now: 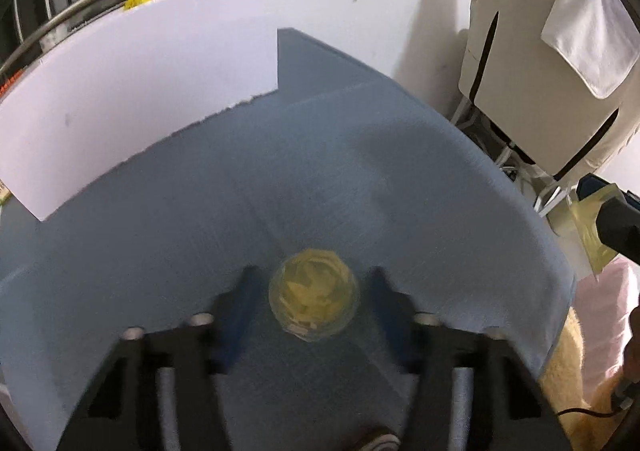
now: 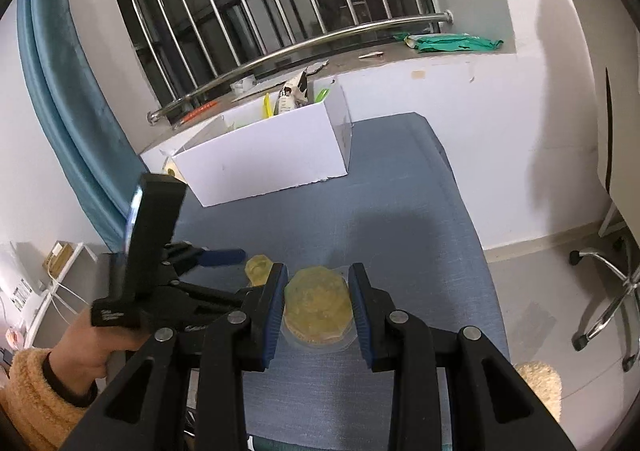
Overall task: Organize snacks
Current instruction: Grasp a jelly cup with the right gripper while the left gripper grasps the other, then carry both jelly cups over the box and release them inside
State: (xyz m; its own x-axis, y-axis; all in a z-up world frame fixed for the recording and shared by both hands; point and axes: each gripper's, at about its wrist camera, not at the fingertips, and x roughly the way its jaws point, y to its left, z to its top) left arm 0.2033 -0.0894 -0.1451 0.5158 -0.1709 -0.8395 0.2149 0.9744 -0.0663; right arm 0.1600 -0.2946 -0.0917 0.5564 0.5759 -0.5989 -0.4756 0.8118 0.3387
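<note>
Pointing steeply down at the blue tabletop (image 1: 180, 231), the left gripper (image 1: 314, 283) straddles a yellow snack cup (image 1: 314, 301), jaws narrowed but clear of it. At three o'clock, the right gripper (image 2: 318, 291) clamps a second snack cup (image 2: 318, 303). A white box (image 2: 264, 155) sits at twelve o'clock.

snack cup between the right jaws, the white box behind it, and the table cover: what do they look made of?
Snack cup: looks like clear glossy plastic with a film-like rim; yellow contents show through.
White box: probably matte cardboard or foam board; flat panels, a rough torn-looking bottom edge.
Table cover: appears to be blue-grey woven fabric; matte, fine weave, fold creases.
</note>
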